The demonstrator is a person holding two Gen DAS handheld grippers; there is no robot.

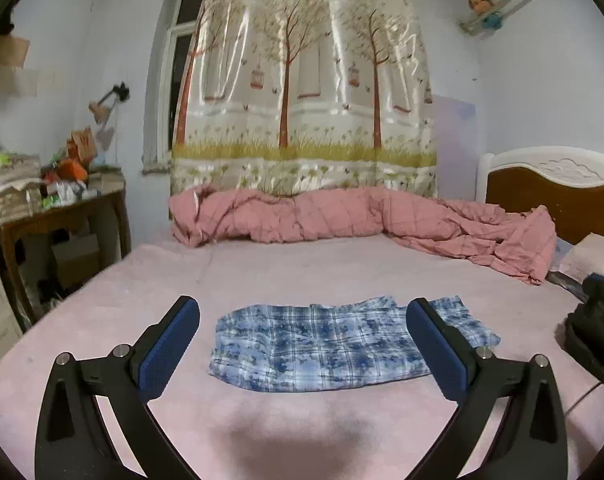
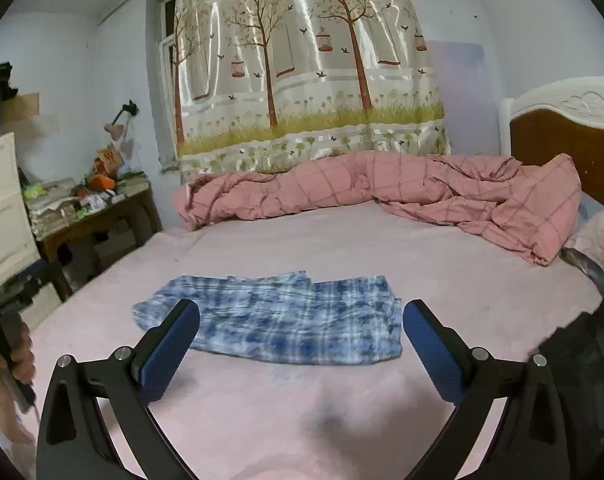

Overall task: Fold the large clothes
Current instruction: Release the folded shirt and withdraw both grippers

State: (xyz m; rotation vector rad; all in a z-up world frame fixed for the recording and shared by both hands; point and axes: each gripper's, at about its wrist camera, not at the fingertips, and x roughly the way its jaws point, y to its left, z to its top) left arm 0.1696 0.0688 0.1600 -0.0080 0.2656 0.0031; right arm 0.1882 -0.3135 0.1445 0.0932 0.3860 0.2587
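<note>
A blue and white plaid garment (image 1: pixel 326 344) lies flat in a folded rectangle on the pink bed sheet (image 1: pixel 302 268). It also shows in the right wrist view (image 2: pixel 286 320). My left gripper (image 1: pixel 302 320) is open and empty, held above the bed in front of the garment, apart from it. My right gripper (image 2: pixel 298 320) is open and empty too, held above the sheet (image 2: pixel 342 240) short of the garment's near edge.
A rumpled pink checked quilt (image 1: pixel 362 220) lies along the far side of the bed, below a tree-print curtain (image 1: pixel 302 100). A cluttered wooden desk (image 1: pixel 54 208) stands at the left. A headboard (image 1: pixel 554 184) and dark items (image 1: pixel 594 320) are at the right.
</note>
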